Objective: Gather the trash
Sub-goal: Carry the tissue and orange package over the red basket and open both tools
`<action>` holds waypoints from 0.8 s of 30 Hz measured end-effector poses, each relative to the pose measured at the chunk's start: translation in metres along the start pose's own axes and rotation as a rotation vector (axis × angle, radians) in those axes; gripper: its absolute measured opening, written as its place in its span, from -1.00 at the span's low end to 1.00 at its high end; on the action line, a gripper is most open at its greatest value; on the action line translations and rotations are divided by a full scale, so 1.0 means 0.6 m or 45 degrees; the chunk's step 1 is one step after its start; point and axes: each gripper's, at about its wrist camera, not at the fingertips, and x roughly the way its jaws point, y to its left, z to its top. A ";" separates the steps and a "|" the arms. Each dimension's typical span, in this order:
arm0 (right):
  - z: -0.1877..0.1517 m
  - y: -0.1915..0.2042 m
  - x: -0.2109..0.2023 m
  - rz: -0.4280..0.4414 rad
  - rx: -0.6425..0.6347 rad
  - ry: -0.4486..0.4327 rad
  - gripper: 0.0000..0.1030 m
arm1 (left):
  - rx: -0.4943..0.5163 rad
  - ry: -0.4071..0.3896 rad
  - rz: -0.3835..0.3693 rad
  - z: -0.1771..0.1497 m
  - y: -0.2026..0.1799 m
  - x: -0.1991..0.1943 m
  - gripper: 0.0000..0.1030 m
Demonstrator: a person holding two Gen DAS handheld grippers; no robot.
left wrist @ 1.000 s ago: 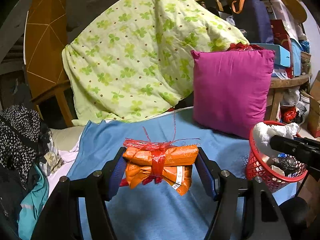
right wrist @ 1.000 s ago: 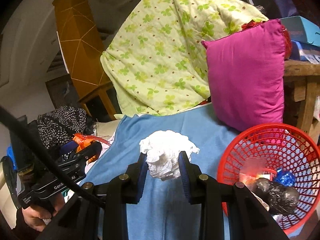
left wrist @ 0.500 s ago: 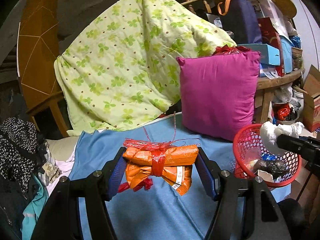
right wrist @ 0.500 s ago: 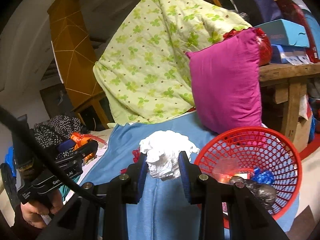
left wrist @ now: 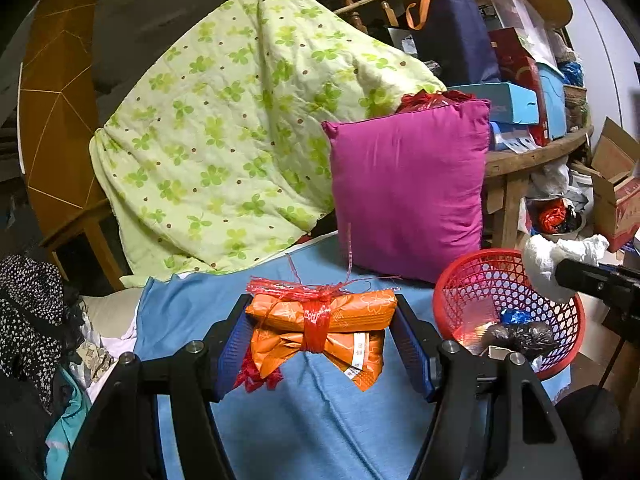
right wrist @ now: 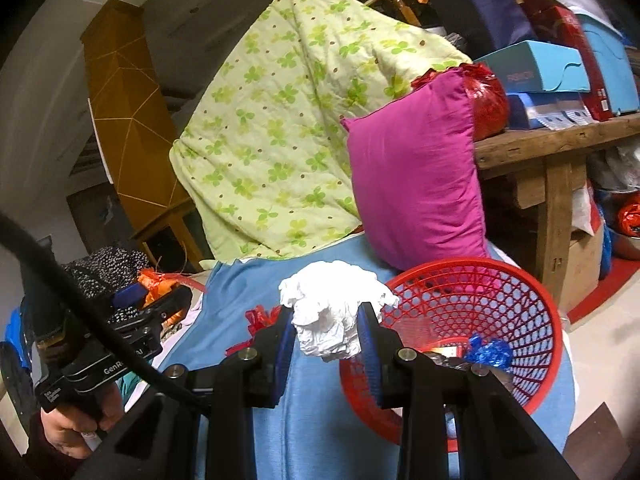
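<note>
While right tongs [right wrist: 326,330] pinch white tissue [right wrist: 334,312] beside red basket [right wrist: 536,300] rim, left tongs [left wrist: 320,328] clamp orange packets [left wrist: 320,326].

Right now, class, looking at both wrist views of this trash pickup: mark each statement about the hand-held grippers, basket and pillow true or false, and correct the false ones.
1. The left hand-held gripper holds an orange packet. True.
2. The right hand-held gripper is empty. False: it grips a white tissue wad.
3. The red basket is empty. False: it already holds trash.
4. The pink pillow stands behind the basket. True.
</note>
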 end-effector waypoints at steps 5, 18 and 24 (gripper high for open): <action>0.006 -0.013 -0.011 -0.018 0.012 -0.019 -0.36 | 0.022 -0.002 -0.016 0.006 -0.019 0.000 0.34; 0.013 -0.060 -0.041 -0.075 0.057 -0.060 -0.35 | 0.087 -0.007 -0.079 0.024 -0.084 0.007 0.34; 0.011 -0.082 -0.044 -0.101 0.076 -0.067 -0.35 | 0.112 -0.004 -0.105 0.027 -0.113 0.013 0.34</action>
